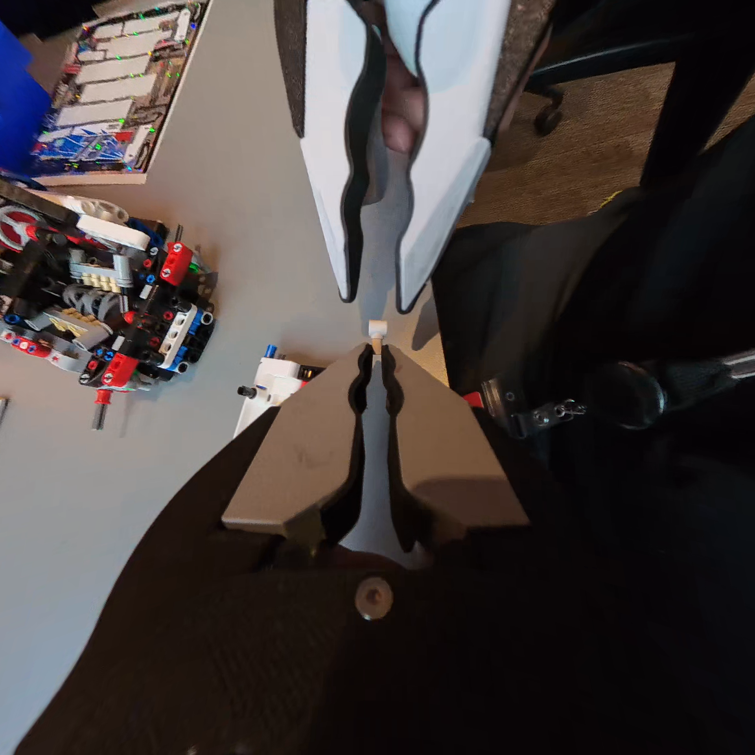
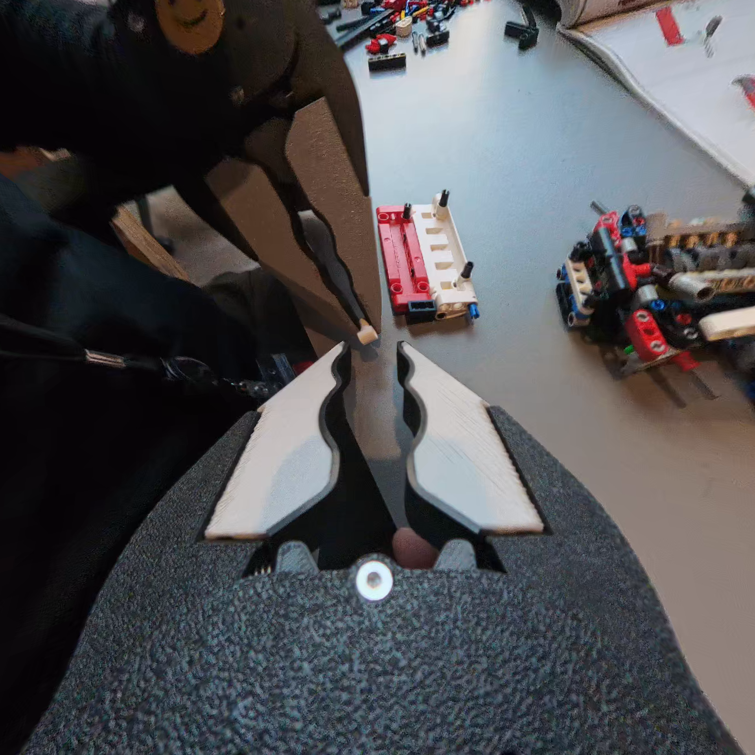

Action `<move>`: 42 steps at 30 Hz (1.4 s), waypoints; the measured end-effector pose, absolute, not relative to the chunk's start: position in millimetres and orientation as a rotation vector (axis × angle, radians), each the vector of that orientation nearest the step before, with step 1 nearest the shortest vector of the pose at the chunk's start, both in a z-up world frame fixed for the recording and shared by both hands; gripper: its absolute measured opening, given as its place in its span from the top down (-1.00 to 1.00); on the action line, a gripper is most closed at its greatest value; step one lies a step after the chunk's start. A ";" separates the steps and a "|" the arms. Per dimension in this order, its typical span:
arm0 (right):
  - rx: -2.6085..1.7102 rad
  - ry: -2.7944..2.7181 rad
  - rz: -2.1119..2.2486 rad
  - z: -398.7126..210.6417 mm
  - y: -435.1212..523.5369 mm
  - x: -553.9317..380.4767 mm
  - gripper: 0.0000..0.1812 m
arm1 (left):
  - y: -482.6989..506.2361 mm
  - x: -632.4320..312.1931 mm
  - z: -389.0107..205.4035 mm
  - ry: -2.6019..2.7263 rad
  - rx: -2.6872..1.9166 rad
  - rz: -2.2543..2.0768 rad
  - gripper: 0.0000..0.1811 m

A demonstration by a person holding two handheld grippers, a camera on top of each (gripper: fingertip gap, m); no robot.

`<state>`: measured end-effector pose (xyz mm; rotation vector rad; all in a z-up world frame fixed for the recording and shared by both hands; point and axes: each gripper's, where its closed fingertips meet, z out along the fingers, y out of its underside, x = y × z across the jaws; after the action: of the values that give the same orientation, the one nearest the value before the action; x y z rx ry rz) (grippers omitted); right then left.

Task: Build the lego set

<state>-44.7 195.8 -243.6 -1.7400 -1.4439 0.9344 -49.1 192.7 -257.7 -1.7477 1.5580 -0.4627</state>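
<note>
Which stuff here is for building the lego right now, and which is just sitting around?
In use now:
- small white pin piece, pinched in the left gripper
- right gripper, open, facing it
- red and white panel
- big half-built model

Just lying about:
- loose parts pile
- open instruction book
- box
- chair base

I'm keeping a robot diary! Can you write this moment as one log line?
left gripper: shut on peg | right gripper: open, facing peg | panel, model: on table
</note>
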 end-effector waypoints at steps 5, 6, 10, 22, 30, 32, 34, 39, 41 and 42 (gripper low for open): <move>-1.482 -1.624 0.589 -246.7 189.6 -49.7 0.82 | 186.2 -47.0 -262.4 1.610 -1.749 -0.456 0.99; -1.453 -1.654 0.565 -248.4 186.4 -50.3 0.86 | 184.9 -46.4 -262.6 1.618 -1.743 -0.457 0.99; -1.426 -1.688 0.531 -251.8 182.9 -51.3 0.91 | 182.9 -45.3 -262.8 1.627 -1.740 -0.452 0.99; -1.369 -1.651 0.470 -252.2 192.2 -45.1 0.91 | 204.9 -101.5 -255.2 1.519 -1.801 -0.065 0.63; -1.364 -1.656 0.475 -253.3 190.7 -47.1 0.91 | 220.6 -107.0 -267.1 1.736 -1.856 -0.083 0.67; -1.379 -1.635 0.493 -250.9 192.2 -44.5 0.91 | 222.3 -106.2 -269.4 1.785 -1.863 -0.128 0.78; -1.392 -1.617 0.496 -248.4 194.8 -43.5 0.91 | 229.7 -104.8 -269.6 1.800 -1.871 -0.148 0.78; -1.342 -1.592 0.427 -240.3 198.4 -42.8 0.91 | 216.4 -93.3 -260.1 1.767 -1.997 -0.456 0.84; -1.307 -1.601 0.374 -240.1 197.7 -42.4 0.91 | 205.9 -89.6 -253.4 1.697 -2.080 -0.674 0.93; -1.287 -1.609 0.356 -240.2 195.6 -43.3 0.91 | 202.6 -90.3 -254.0 1.685 -2.106 -0.727 0.93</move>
<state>-43.3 195.6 -240.2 -1.2867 -1.6092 0.3560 -90.3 202.6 -254.0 -2.1061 1.6846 -0.7271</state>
